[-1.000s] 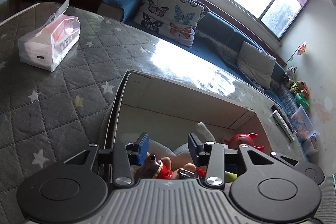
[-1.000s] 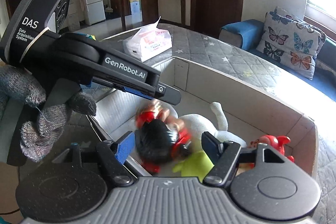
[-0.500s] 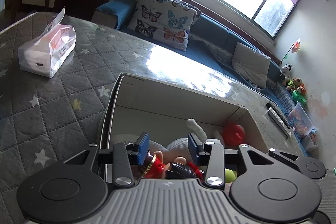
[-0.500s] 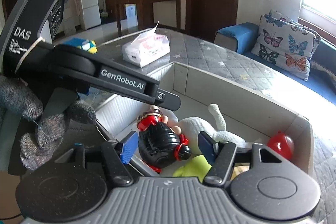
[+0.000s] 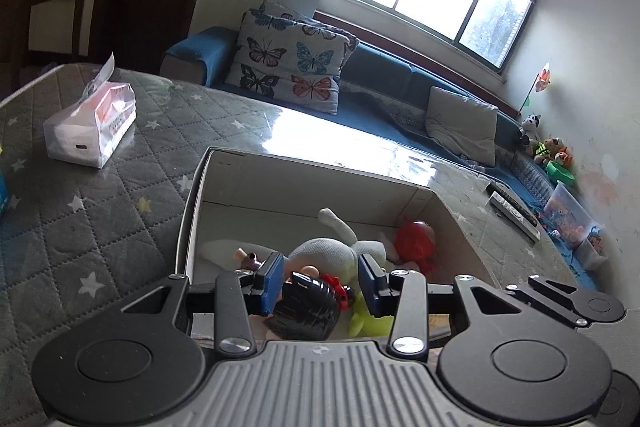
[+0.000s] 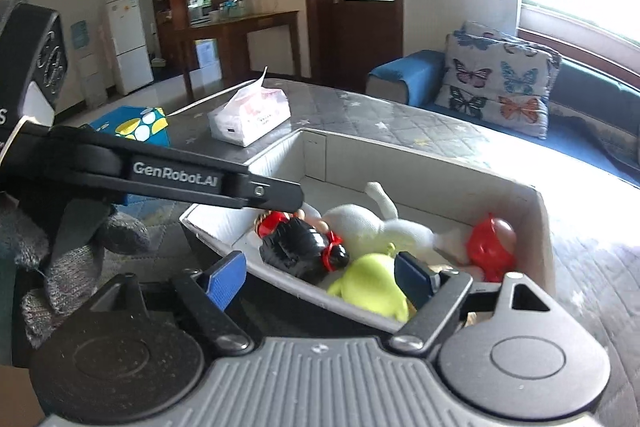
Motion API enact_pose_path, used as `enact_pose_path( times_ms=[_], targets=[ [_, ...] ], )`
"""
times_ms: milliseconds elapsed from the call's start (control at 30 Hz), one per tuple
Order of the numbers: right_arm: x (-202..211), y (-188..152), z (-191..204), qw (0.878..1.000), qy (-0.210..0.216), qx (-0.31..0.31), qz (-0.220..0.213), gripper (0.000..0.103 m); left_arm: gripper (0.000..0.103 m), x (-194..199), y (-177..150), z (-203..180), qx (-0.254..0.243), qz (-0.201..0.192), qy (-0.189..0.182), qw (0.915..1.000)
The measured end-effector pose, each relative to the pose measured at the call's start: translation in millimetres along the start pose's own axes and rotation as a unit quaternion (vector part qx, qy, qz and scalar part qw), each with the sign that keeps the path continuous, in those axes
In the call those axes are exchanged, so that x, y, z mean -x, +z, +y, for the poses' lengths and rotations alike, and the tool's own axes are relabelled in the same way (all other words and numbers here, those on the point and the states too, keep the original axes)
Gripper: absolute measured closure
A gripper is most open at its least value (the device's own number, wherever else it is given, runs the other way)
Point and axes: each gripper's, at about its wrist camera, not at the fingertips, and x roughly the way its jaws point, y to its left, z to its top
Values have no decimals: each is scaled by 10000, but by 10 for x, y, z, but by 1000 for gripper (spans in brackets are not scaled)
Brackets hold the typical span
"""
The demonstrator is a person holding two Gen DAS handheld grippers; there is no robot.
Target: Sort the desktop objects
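Observation:
A white cardboard box stands on the grey quilted table. In it lie a black-haired doll, a white plush toy, a red figure and a lime-green toy. My right gripper hovers at the box's near rim. Its jaws are opening, and the doll rests in the box beyond the pads, untouched. My left gripper hangs open above the doll with nothing in it.
A tissue pack lies on the table to the left, beyond the box. A blue carton with dots stands further left. Remote controls lie at the table's right edge. A gloved hand holds the left gripper.
The right gripper's jaws have spread and the black-haired doll, earlier between its pads, now lies in the box. Both grippers have drawn back from the box.

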Motion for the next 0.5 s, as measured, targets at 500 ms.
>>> enact_pose_path(
  times_ms=[500],
  targets=[
    [440, -347, 179, 9980, -355, -475, -207, 0, 60, 381, -381, -160, -415, -93, 287, 9987]
  ],
)
